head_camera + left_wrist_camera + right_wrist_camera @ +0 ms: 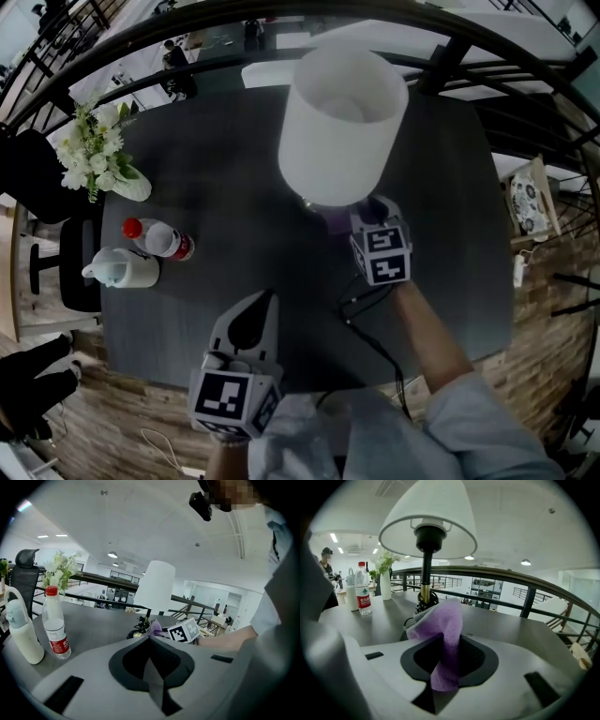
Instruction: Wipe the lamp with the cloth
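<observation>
The lamp (342, 117) has a white shade, a dark stem (425, 573) and a brass-and-black base (423, 605); it stands at the back middle of the dark table (234, 206). My right gripper (367, 217) is shut on a purple cloth (443, 630), which is held right at the lamp's base below the shade. In the head view only a bit of the cloth (336, 221) shows. My left gripper (261, 305) is shut and empty, held low over the table's front edge, away from the lamp (154, 588).
A water bottle with a red cap (157, 238) and a white jug (122, 269) stand at the table's left, with a vase of white flowers (94, 150) behind them. The lamp's black cord (370, 337) runs to the front edge. A railing (525, 581) lies beyond the table.
</observation>
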